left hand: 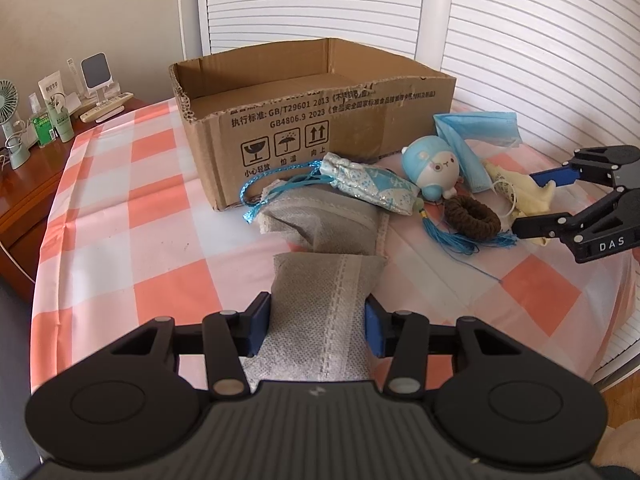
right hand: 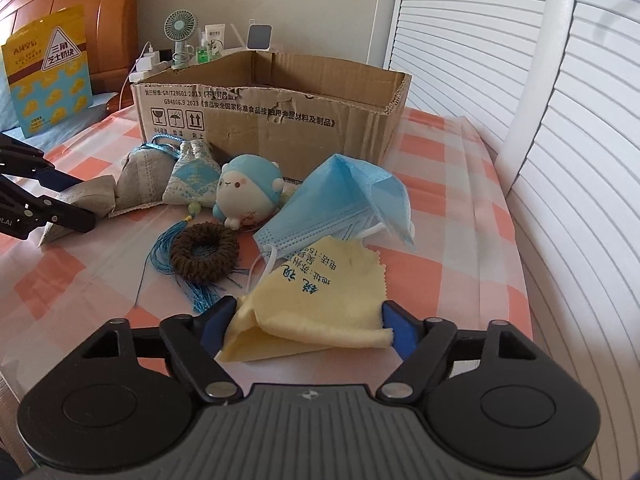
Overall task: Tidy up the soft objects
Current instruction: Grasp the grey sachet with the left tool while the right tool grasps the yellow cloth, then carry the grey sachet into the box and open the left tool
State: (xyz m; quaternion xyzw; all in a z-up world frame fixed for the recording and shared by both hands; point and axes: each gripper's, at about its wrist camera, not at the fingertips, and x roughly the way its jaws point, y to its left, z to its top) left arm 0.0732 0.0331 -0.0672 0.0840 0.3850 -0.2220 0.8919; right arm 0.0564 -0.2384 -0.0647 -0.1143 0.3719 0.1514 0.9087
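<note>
My left gripper (left hand: pixel 316 320) is shut on a grey fabric pouch (left hand: pixel 326 304) lying on the checked cloth; a second grey pouch (left hand: pixel 320 220) lies just beyond it. My right gripper (right hand: pixel 312 320) is open, its fingers either side of a yellow cleaning cloth (right hand: pixel 316 304) that lies on the cloth; it also shows in the left wrist view (left hand: pixel 536 200). Between them lie a blue patterned sachet (left hand: pixel 372 188), a blue-and-white plush toy (right hand: pixel 248 192), a brown hair scrunchie (right hand: pixel 204 252) and a blue face mask (right hand: pixel 344 204). An open cardboard box (left hand: pixel 320 120) stands behind them.
The checked cloth (left hand: pixel 132 216) covers a bed. A wooden side table (left hand: pixel 24 184) at the left holds a small fan (left hand: pixel 6 108), bottles and a phone stand. White slatted doors (right hand: pixel 540 80) run along the right. A yellow snack bag (right hand: pixel 48 72) leans on the headboard.
</note>
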